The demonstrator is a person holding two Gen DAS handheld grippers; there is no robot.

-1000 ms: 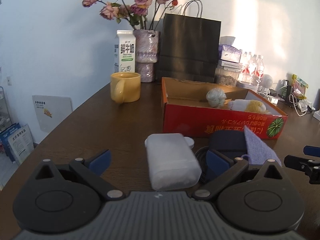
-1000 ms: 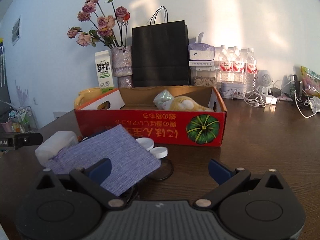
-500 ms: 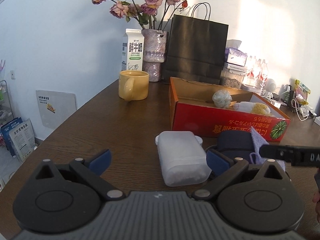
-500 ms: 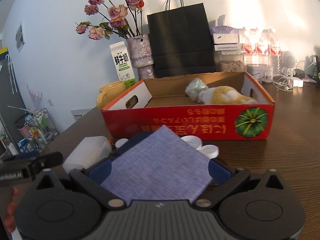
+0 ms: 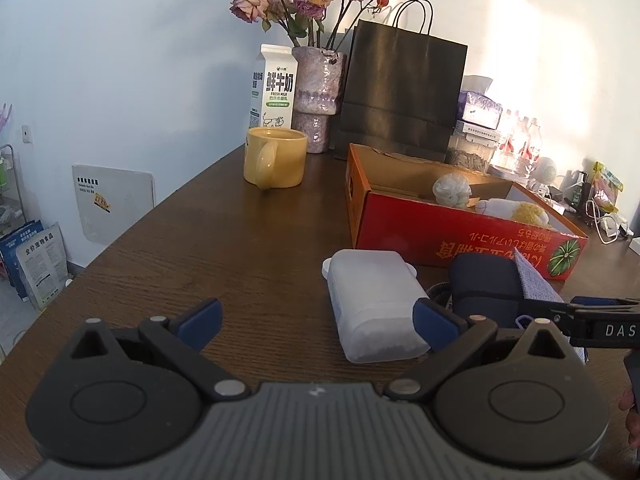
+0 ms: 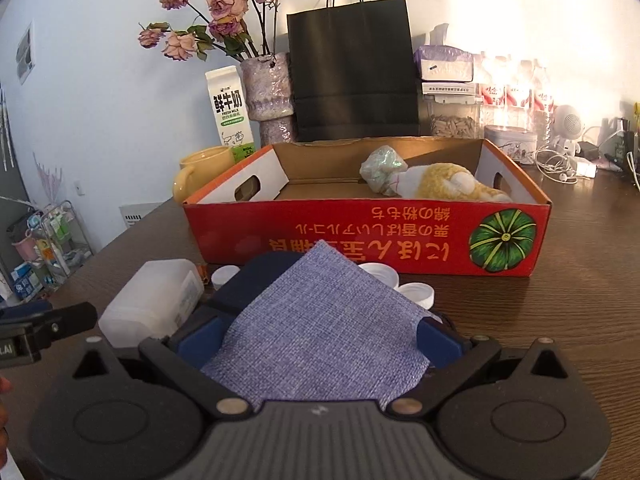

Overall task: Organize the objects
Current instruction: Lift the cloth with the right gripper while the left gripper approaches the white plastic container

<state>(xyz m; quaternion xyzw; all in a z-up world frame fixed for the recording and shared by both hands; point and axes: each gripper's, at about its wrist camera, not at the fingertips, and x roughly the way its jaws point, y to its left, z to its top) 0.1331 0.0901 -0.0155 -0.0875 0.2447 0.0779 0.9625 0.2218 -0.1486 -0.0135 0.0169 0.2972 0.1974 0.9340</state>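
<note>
Both jaws stand spread wide as I read them. My left gripper point(image 5: 316, 318) grasps nothing; its blue pads hover over the wooden table point(image 5: 224, 240), with the white plastic container point(image 5: 374, 306) lying just ahead, nearer the right-hand pad. My right gripper point(image 6: 318, 338) is parted too, its pads on either side of the purple woven cloth point(image 6: 320, 328), which drapes over a dark navy pouch point(image 6: 260, 276); whether the pads touch cloth or pouch I cannot tell. Item: white container again, left of the pouch, on its side point(image 6: 154, 300). Item: white bottle caps point(image 6: 416, 292), on the table between the cloth and the box. Item: red cardboard box point(image 6: 360, 236), open-topped, green pumpkin print on its front, directly behind the cloth; inside, toward its right end, a crumpled pale wrapper ball point(image 6: 382, 170) touching a yellow-and-white plush toy point(image 6: 444, 182). Item: yellow mug point(image 5: 276, 156), left of the box. Item: milk carton point(image 5: 274, 88), vase of dried roses point(image 5: 318, 100) and black paper bag point(image 5: 404, 92), ranged along the wall behind.
</note>
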